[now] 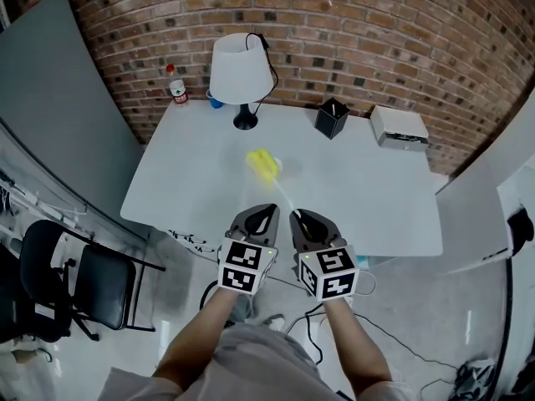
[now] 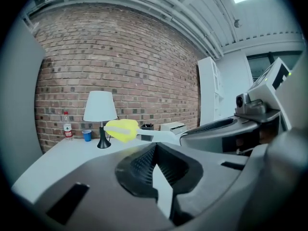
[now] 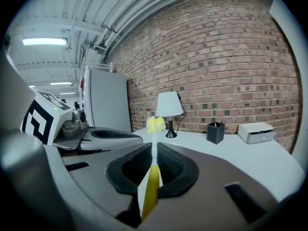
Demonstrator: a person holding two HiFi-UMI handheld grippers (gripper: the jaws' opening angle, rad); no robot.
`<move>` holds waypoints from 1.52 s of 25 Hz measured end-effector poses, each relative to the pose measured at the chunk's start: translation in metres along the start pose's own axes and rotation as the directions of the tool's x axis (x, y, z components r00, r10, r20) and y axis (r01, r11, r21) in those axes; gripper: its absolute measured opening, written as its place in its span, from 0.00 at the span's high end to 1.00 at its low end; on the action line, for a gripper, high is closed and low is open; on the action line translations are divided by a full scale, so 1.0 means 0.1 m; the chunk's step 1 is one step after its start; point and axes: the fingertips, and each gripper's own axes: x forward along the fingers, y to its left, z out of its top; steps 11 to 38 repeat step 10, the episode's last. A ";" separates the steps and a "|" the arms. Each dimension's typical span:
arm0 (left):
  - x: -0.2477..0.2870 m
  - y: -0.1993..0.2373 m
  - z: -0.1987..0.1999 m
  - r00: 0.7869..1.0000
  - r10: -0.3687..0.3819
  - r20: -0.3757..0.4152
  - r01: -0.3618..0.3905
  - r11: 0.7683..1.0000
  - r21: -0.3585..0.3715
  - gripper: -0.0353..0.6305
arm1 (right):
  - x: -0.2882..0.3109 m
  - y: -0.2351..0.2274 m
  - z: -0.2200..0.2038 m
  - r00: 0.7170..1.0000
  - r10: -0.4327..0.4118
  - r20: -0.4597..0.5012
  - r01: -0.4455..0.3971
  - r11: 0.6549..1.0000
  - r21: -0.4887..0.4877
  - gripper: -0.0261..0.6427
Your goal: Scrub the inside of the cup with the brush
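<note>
A pale grey table (image 1: 359,192) stood against a red brick wall (image 1: 376,23), and a white-shaded lamp (image 1: 242,69) sat near the table's back edge. A tall grey panel (image 1: 58,98) leaned in on the left of the lamp, and a light floor (image 1: 435,307) showed beyond the table's near edge, on the side away from the lamp.

There was one of almost everything. One bottle (image 1: 176,86) with a red cap stood to the left of the lamp, close to the wall. One blue cup (image 1: 214,101) stood between that bottle and the lamp's base, just beside the base. One black pen holder (image 1: 331,117) stood to the right of the lamp, with one white box (image 1: 399,127) further right again. One black chair (image 1: 75,282) stood on the floor, well to the lamp's left and off the table.

There were two grippers, both on the near side of the lamp. The left gripper (image 1: 266,210) had its jaws closed together with nothing between them. The right gripper (image 1: 299,217) was clamped on the handle of the one brush (image 1: 262,165), whose yellow head pointed back toward the lamp and was well apart from the cup.
</note>
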 end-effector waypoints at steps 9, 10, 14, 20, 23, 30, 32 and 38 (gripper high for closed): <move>-0.02 -0.05 -0.01 1.000 -0.011 0.001 0.011 1.000 -0.015 0.94 | -0.01 -0.04 -0.01 1.000 -0.001 -0.007 0.001 1.000 -0.009 0.92; -0.01 -0.06 -0.01 1.000 -0.014 0.000 0.014 1.000 -0.015 0.94 | -0.01 -0.04 -0.01 1.000 -0.001 -0.007 0.000 1.000 -0.009 0.92; -0.01 -0.06 -0.01 1.000 -0.014 0.000 0.014 1.000 -0.015 0.94 | -0.01 -0.04 -0.01 1.000 -0.001 -0.007 0.000 1.000 -0.009 0.92; -0.01 -0.06 -0.01 1.000 -0.014 0.000 0.014 1.000 -0.015 0.94 | -0.01 -0.04 -0.01 1.000 -0.001 -0.007 0.000 1.000 -0.009 0.92; -0.01 -0.06 -0.01 1.000 -0.014 0.000 0.014 1.000 -0.015 0.94 | -0.01 -0.04 -0.01 1.000 -0.001 -0.007 0.000 1.000 -0.009 0.92; -0.01 -0.06 -0.01 1.000 -0.014 0.000 0.014 1.000 -0.015 0.94 | -0.01 -0.04 -0.01 1.000 -0.001 -0.007 0.000 1.000 -0.009 0.92; -0.01 -0.06 -0.01 1.000 -0.014 0.000 0.014 1.000 -0.015 0.94 | -0.01 -0.04 -0.01 1.000 -0.001 -0.007 0.000 1.000 -0.009 0.92; -0.01 -0.06 -0.01 1.000 -0.014 0.000 0.014 1.000 -0.015 0.94 | -0.01 -0.04 -0.01 1.000 -0.001 -0.007 0.000 1.000 -0.009 0.92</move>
